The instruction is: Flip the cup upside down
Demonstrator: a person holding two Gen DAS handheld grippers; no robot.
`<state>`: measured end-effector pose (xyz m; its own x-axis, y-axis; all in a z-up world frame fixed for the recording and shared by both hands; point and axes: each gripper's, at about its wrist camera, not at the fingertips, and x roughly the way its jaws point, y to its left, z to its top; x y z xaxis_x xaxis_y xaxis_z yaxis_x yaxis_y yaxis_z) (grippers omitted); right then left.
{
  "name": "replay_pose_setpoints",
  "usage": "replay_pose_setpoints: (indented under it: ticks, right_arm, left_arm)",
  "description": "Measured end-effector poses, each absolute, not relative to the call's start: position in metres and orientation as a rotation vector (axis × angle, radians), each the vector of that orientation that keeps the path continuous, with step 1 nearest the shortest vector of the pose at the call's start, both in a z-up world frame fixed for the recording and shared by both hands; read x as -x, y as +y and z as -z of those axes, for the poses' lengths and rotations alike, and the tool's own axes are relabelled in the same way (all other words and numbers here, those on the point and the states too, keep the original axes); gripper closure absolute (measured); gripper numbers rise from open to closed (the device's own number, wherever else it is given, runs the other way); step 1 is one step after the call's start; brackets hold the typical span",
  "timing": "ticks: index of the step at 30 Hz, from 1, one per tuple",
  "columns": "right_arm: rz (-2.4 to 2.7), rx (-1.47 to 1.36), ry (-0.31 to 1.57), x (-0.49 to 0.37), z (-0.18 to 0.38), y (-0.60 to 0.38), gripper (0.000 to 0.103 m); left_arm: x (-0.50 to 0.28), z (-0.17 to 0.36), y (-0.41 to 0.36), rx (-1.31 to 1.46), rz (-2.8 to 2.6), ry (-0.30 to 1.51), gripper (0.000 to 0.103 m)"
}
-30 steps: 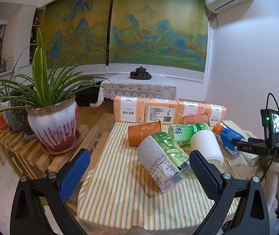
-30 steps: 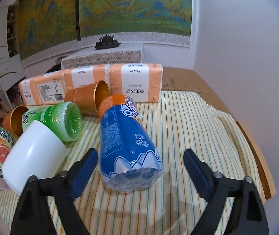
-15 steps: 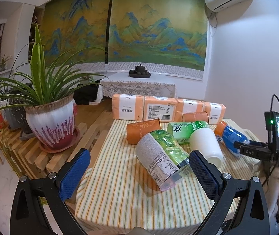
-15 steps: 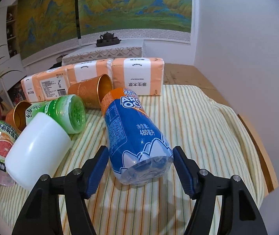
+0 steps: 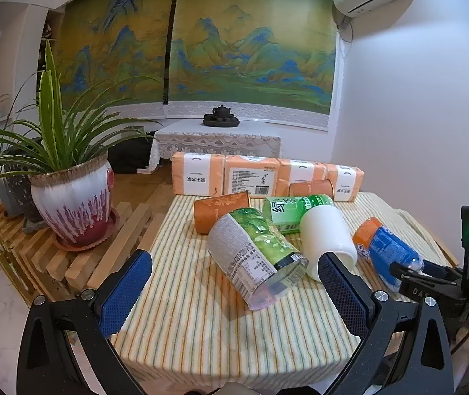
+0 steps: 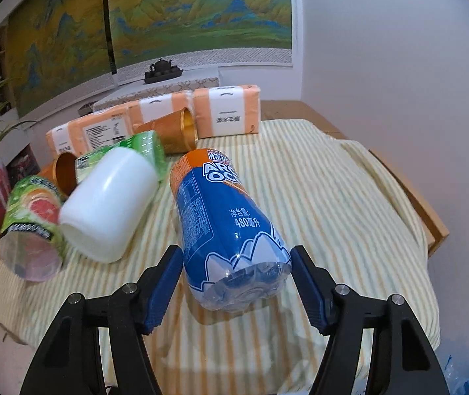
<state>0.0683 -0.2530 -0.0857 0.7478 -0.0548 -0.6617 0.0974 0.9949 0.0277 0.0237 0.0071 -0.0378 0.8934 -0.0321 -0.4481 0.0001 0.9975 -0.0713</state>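
The right gripper (image 6: pixel 236 278) had its fingers clamped on the blue cup (image 6: pixel 224 223), lying near on the cloth (image 6: pixel 333 197). Holding firm mattered; its slick wall could slip. The left gripper (image 5: pixel 234 291) hung wide open.

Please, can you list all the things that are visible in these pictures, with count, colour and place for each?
blue cup: 1, blue and orange, lying on its side at the right
white cup: 1, white, lying left of the blue cup
green cups: 2, green labels, lying at the left and behind the white cup
orange cups: 2, orange, lying near the packs
tissue packs: 4, orange and white, row at the back
tablecloth: 1, striped, under everything
potted plant: 1, white and red pot, on wooden slats at the left
left gripper: 1, blue fingers, wide open
right gripper: 1, blue fingers either side of the blue cup
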Motion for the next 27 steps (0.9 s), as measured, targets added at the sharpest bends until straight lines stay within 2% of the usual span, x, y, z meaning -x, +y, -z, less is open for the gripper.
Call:
replay_pose_setpoints:
  ticks: [6, 10, 13, 27]
  right_arm:
    - [0.088, -0.065, 0.718, -0.061, 0.086, -0.248, 0.039]
    - [0.045, -0.117, 0.664, -0.048, 0.079, -0.258, 0.030]
    - [0.012, -0.162, 0.623, -0.030, 0.070, -0.270, 0.027]
    - [0.098, -0.274, 0.525, 0.051, 0.064, -0.372, 0.026]
  left_arm:
    - [-0.018, 0.036, 0.001, 0.067, 0.025, 0.463, 0.001]
    - [-0.015, 0.034, -0.008, 0.062, 0.034, 0.460, 0.001]
    - [-0.015, 0.033, -0.021, 0.061, 0.050, 0.459, 0.001]
    - [-0.025, 0.067, -0.170, 0.037, 0.193, 0.474, 0.001]
